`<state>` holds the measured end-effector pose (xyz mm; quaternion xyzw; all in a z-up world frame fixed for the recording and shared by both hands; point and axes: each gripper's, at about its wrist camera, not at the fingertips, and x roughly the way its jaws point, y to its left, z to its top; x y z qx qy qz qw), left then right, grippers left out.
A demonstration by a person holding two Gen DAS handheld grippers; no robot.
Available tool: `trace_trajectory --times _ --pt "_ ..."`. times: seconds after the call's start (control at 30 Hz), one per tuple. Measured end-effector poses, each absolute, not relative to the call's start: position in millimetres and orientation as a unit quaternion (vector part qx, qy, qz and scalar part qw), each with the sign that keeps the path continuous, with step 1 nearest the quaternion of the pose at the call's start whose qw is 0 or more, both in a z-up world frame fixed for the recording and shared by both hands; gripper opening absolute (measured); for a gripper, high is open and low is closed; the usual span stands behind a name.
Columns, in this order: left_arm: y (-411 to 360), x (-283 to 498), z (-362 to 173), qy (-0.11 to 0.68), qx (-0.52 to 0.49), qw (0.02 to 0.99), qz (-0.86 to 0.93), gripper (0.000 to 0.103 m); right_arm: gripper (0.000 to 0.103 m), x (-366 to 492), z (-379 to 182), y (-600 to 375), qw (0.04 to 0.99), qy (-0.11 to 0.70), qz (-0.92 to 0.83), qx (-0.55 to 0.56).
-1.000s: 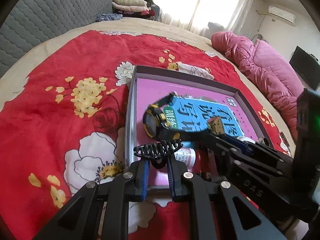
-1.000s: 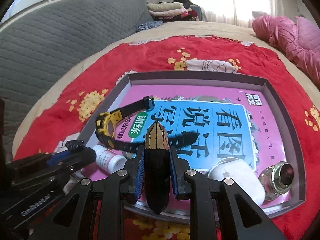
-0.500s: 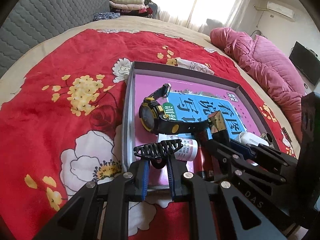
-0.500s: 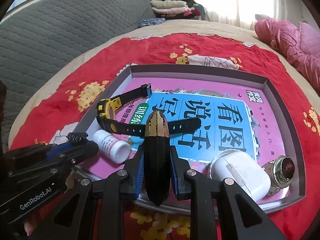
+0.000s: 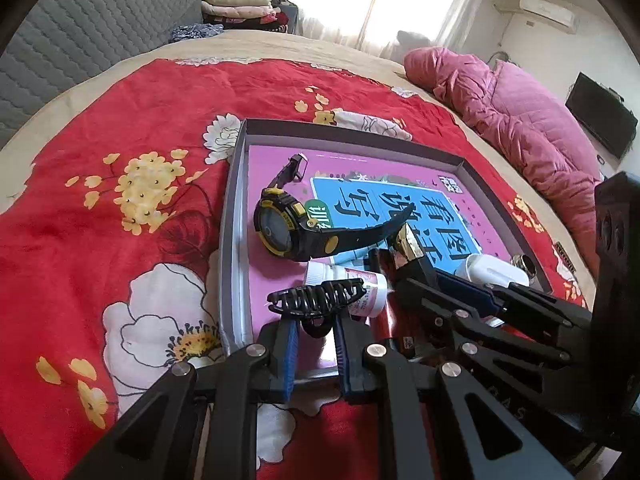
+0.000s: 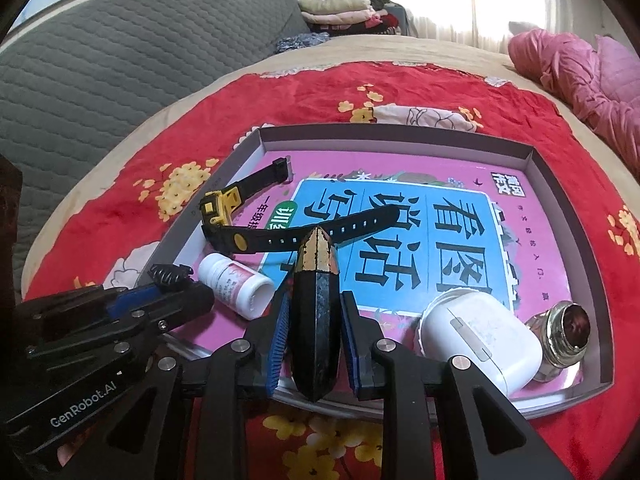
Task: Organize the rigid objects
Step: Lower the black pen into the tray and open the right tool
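A grey shallow box (image 5: 234,200) (image 6: 536,160) lies on a red floral blanket, with a pink and blue book inside. My left gripper (image 5: 314,320) is shut on a black hair claw clip (image 5: 318,296), held over the box's near left corner; the clip also shows in the right wrist view (image 6: 170,274). My right gripper (image 6: 314,320) is shut on a black faceted object with a gold tip (image 6: 316,304), over the box's near edge; its tip shows in the left wrist view (image 5: 408,242). In the box lie a black and yellow watch (image 5: 288,228) (image 6: 256,220), a white pill bottle (image 6: 236,288), a white case (image 6: 476,328) and a small glass bottle (image 6: 564,328).
The red blanket (image 5: 100,200) covers a bed. A grey quilted headboard (image 6: 100,72) stands to the left. A pink duvet (image 5: 520,128) lies at the right. Folded clothes (image 5: 240,4) are stacked at the far end.
Both grippers have pulled back slightly toward the box's near edge, each holding its object. The things in the box have not moved.
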<state>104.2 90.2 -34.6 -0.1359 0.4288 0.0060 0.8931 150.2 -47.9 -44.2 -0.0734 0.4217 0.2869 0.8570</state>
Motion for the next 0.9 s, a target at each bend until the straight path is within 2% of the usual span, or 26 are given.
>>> trace_trajectory --times 0.3,0.9 --pt "86.4 106.2 -38.4 0.431 -0.127 0.894 0.004 0.017 0.03 144.1 -32.4 -56.6 0.866 0.405 0.29 -0.055" --pt "79.6 109.9 -41.5 0.434 -0.098 0.895 0.0 0.017 0.03 133.8 -19.1 -77.1 0.875 0.393 0.279 -0.04"
